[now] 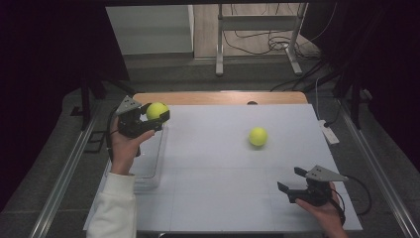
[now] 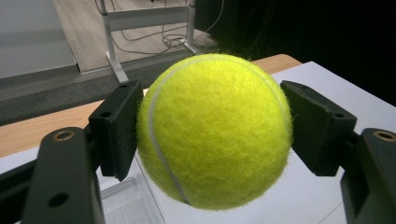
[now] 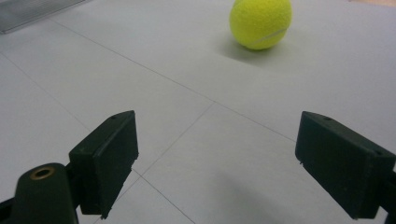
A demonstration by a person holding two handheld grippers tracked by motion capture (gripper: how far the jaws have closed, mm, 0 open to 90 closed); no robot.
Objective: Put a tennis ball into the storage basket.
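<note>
White sheet over my table (image 1: 223, 163), a wooden edge showing at twelve o'clock, dark curtains either side, and a metal frame (image 1: 257, 34) with loose cables on the floor beyond. My left tool (image 1: 157, 115) is up at ten o'clock, clamped on a tennis ball (image 1: 156, 110), raised above a clear plastic tray (image 1: 148, 166). My right tool (image 1: 290, 179) sits at five o'clock, jaws wide apart, nothing between them, hovering low over the sheet. A second tennis ball (image 1: 258, 136) lies on the sheet at about one o'clock, well apart from both tools. The left gripper view gives the pads (image 2: 116, 128) pressing both flanks of the held ball, seam curving down; the right gripper view shows faint grid lines on the sheet.
</note>
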